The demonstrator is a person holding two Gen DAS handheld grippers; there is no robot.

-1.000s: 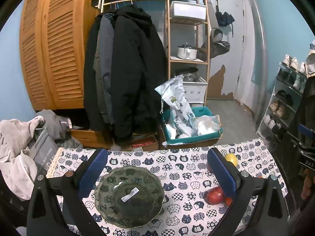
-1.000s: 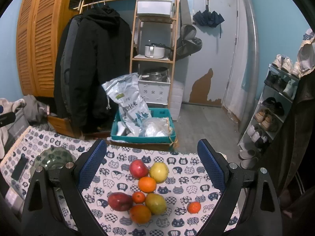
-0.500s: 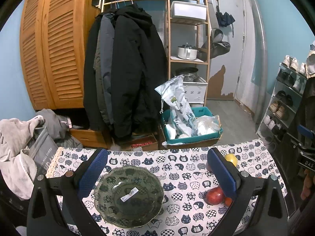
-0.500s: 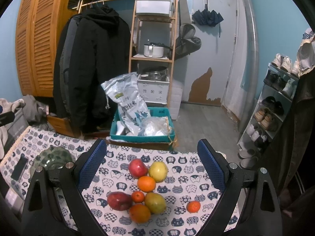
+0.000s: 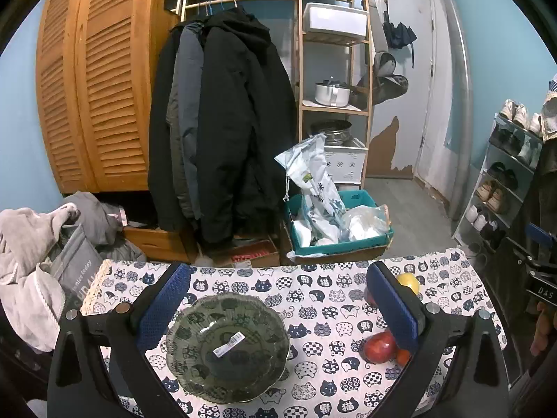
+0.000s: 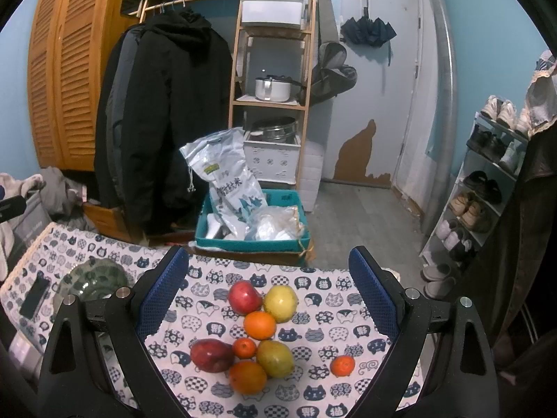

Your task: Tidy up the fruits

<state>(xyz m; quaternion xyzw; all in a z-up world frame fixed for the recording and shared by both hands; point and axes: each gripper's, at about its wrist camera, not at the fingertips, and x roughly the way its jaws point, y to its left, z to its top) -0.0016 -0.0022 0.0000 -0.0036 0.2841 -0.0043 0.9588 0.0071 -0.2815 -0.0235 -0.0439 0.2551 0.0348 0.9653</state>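
A dark green patterned bowl [image 5: 228, 348] with a white sticker inside sits on the cat-print tablecloth [image 5: 320, 299], between the fingers of my open left gripper [image 5: 278, 308]. Several fruits lie in a cluster under my open right gripper [image 6: 268, 292]: a red apple [image 6: 243, 297], a yellow lemon [image 6: 281, 303], an orange [image 6: 259, 325], a dark red apple [image 6: 211, 350], a green-yellow mango [image 6: 275, 358], a big orange [image 6: 248, 377] and a small tangerine [image 6: 342, 365] off to the right. The left wrist view catches a red apple [image 5: 380, 346] and a lemon [image 5: 408, 281] behind the right finger.
A black phone [image 6: 34, 296] lies on the cloth left of the bowl [image 6: 91, 280]. Beyond the table's far edge stand a teal crate [image 6: 250, 240] with bags, hanging coats [image 5: 222, 132], a wooden shelf [image 6: 275, 69] and a shoe rack [image 6: 487, 188]. Grey clothes [image 5: 31, 244] pile at left.
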